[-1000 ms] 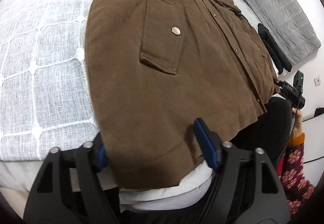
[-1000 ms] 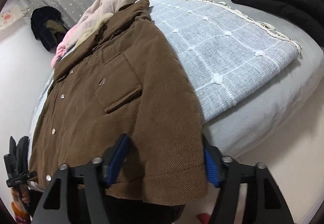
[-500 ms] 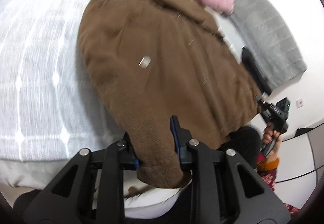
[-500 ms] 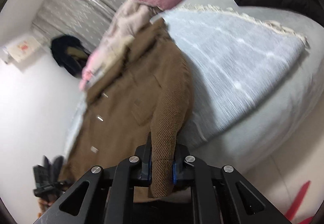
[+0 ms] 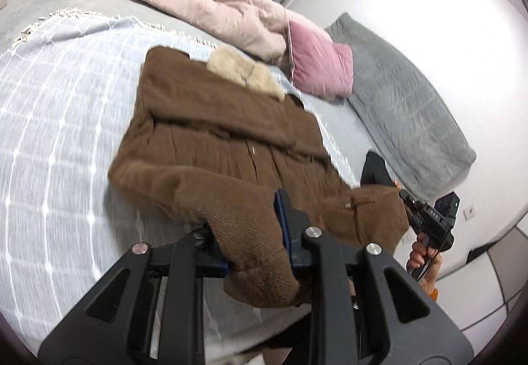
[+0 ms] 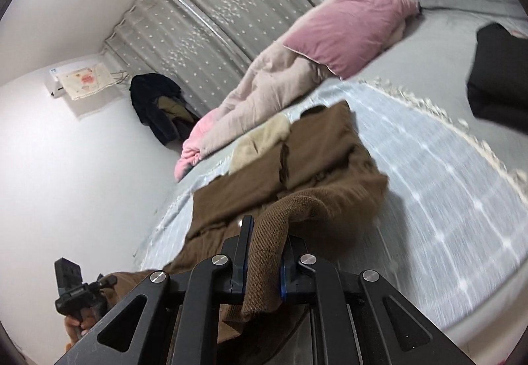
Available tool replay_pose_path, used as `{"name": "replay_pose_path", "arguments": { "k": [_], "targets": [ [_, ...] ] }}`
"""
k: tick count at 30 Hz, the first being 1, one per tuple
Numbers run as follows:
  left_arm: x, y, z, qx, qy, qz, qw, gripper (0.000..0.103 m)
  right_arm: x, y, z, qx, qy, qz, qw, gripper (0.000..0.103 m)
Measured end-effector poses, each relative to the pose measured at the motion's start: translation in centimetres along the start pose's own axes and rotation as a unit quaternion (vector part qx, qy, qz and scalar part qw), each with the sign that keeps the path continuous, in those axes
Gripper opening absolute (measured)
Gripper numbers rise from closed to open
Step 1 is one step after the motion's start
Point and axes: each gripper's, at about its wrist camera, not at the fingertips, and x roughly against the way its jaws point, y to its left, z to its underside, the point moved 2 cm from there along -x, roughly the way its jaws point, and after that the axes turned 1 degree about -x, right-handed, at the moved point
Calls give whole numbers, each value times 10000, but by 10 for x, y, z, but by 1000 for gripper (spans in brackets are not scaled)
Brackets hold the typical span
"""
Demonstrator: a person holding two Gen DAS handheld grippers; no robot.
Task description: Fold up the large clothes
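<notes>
The left gripper (image 5: 255,233) is squeezed tight on the bottom edge of the brown coat (image 5: 211,134), and a thick roll of the cloth is bunched up between its two black fingers. The right gripper (image 6: 262,261) is squeezed on the same bottom edge, at the other corner, with a strip of the brown cloth standing up between its fingers and hanging down behind them. Each tool is in a person's hand (image 5: 424,257), so the two corners can go up together and the edge stays straight. I think that is why they hold the corners and not the middle: the coat is big and floppy, and one grip would let it sag. The bottom part of the coat is off the bed and curls up toward the tools, while the top part, with the pale furry collar (image 5: 246,73), lies flat on the light blue checked blanket (image 5: 59,107). The top lying there works like a weight, so the coat can bend over itself. It looks like the bottom is meant to go over toward the collar to fold the coat in half. Past the collar are a pale pink quilt (image 5: 211,5) and a pink pillow (image 5: 318,68), close enough to get in the way. A black piece of clothing (image 6: 498,78) lies off to the side.
</notes>
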Motion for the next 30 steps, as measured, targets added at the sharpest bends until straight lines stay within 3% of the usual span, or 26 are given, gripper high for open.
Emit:
{"name": "replay_pose_path", "arguments": {
  "k": [9,15,17,20,22,25,30],
  "targets": [
    [-38,34,-89,261,-394,-251,9986,24,-64,-22,-78,-492,-289,121,9983,11],
    [-104,93,-126,937,-192,-410,9946,26,-125,-69,-108,-1039,-347,529,9926,11],
    [-132,114,-127,1024,-70,-562,9931,28,-149,-88,-109,-1182,-342,630,9904,11],
    [-184,142,-116,1200,447,-1122,9854,29,-189,-115,-98,-1425,-156,859,9859,11],
    [-203,149,-107,1163,476,-1255,9841,30,-215,-130,-83,-1512,36,1069,9827,12],
    [-203,145,-104,1046,285,-1234,9864,30,-236,-149,-66,-1474,164,1332,9799,12],
    [-186,130,-105,673,379,-1113,9908,39,-220,-152,-78,-1732,153,870,9809,27]
  ]
}}
